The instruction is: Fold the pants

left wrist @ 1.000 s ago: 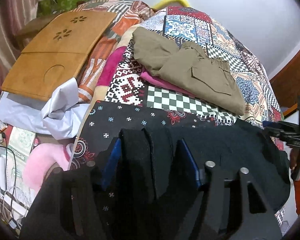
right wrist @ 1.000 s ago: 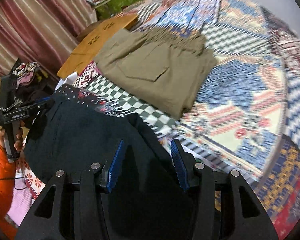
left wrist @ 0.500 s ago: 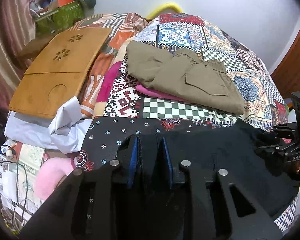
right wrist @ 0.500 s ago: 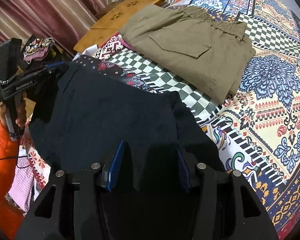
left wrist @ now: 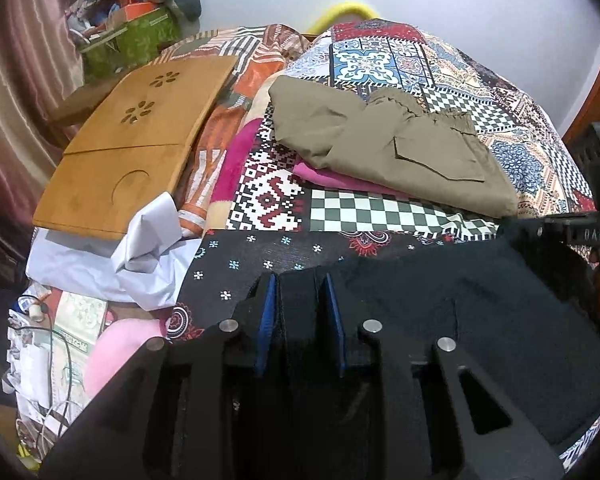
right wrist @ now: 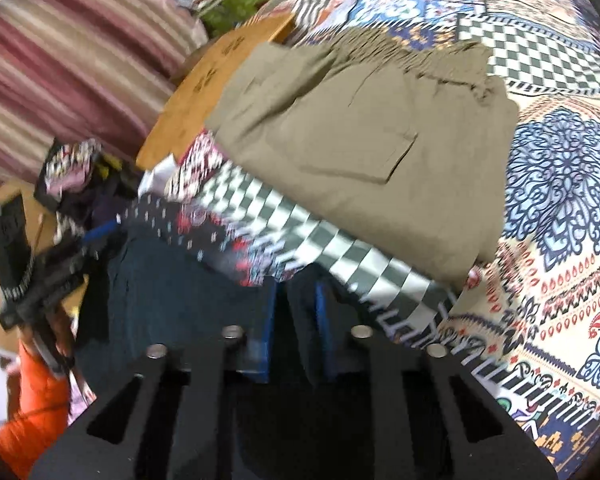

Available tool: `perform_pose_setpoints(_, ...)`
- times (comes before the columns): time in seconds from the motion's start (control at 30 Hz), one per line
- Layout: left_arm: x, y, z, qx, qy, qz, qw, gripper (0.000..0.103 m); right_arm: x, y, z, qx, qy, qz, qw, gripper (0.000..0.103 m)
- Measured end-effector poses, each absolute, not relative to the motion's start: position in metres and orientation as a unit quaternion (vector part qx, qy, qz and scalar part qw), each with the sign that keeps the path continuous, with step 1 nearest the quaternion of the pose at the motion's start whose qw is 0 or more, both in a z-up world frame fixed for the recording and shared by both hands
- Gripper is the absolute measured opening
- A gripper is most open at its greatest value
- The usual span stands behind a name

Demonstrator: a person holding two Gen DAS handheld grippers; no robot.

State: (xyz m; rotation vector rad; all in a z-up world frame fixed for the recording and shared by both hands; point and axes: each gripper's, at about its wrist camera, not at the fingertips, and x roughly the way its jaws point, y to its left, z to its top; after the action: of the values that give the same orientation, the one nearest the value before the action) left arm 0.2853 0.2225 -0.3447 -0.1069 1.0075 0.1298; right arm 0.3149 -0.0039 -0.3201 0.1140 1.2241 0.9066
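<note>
The black pants [left wrist: 480, 320] lie spread at the near edge of the bed. My left gripper [left wrist: 300, 292] is shut on a fold of their left end. My right gripper [right wrist: 296, 300] is shut on a fold of their right end; the pants [right wrist: 172, 292] stretch from it towards the left gripper [right wrist: 96, 236], seen at the far left. The right gripper's body [left wrist: 592, 224] shows at the right edge of the left wrist view.
Folded khaki pants [left wrist: 400, 148] lie on a pink cloth [left wrist: 332, 178] mid-bed on the patchwork bedspread [left wrist: 380, 60]. A wooden lap tray [left wrist: 136, 148] lies at the left, with white paper [left wrist: 140, 248] below. Striped curtain [right wrist: 68, 60] behind. Cables and clutter [left wrist: 48, 340] lie off the bed's left.
Both grippers have closed on the black pants' ends: the left shut first, the right within the last half second. The right gripper has moved forward towards the khaki pants.
</note>
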Motion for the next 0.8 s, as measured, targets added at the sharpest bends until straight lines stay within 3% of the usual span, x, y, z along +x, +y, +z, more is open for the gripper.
perform_pose_setpoints(0.2,0.289,0.227,-0.343,-0.060,0.479,0.068,0.873,0.025,0.310,-0.011,-0.309,0.035,0.511,0.399,0.760,0.008)
perform_pose_setpoints(0.33,0.290,0.227,-0.340,-0.044,0.481,0.085,0.872,0.036,0.306,-0.021,-0.295,-0.030,0.476,0.338,0.811,0.008)
perform_pose_setpoints(0.43,0.282,0.236,-0.324,-0.024,0.465,0.144,0.873,0.036,0.307,-0.042,-0.278,-0.031,0.463,0.315,0.828,0.008)
perform_pose_setpoints(0.57,0.255,0.250,-0.294,-0.079,0.445,0.111,0.885,0.037,0.285,-0.071,-0.255,-0.026,0.459,0.332,0.824,0.008)
perform_pose_setpoints(0.7,0.224,0.237,-0.278,-0.081,0.436,0.094,0.891,0.044,0.240,-0.078,-0.251,-0.040,0.467,0.347,0.812,0.020)
perform_pose_setpoints(0.8,0.204,0.218,-0.285,-0.092,0.452,0.065,0.885,0.047,0.213,-0.084,-0.262,-0.040,0.485,0.351,0.800,0.021)
